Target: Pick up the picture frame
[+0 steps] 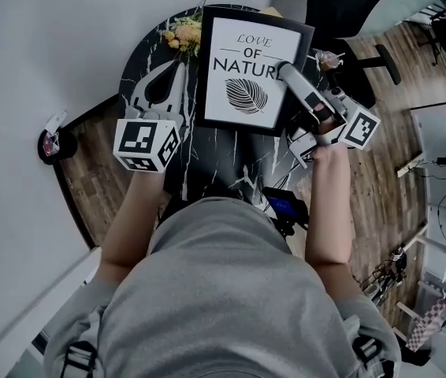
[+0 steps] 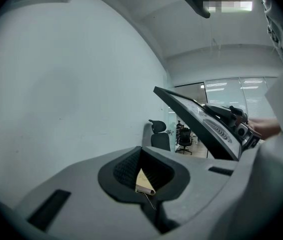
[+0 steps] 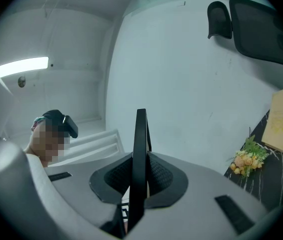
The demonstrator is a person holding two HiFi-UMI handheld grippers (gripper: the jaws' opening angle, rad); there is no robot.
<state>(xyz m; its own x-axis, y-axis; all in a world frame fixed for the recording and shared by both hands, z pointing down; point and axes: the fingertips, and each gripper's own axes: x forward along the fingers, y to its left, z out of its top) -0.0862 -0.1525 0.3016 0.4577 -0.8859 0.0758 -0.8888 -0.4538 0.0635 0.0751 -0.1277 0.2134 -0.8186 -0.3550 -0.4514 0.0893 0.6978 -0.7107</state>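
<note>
The picture frame (image 1: 243, 69) is black-edged with a white print of a leaf and the words LOVE OF NATURE. It hangs tilted above the black marble table (image 1: 231, 164). My right gripper (image 1: 286, 71) is shut on its right edge, and in the right gripper view the frame's thin edge (image 3: 140, 149) stands upright between the pads of the right gripper (image 3: 140, 176). My left gripper (image 1: 180, 65) hovers just left of the frame, shut, holding nothing. From the left gripper (image 2: 141, 153) the raised frame (image 2: 201, 129) shows slanting at the right.
A small bunch of yellow flowers (image 1: 183, 31) lies at the table's far edge, with a tan packet (image 3: 281, 119) beside it. A black office chair (image 1: 349, 6) stands beyond the table on the wooden floor. A white wall runs along the left.
</note>
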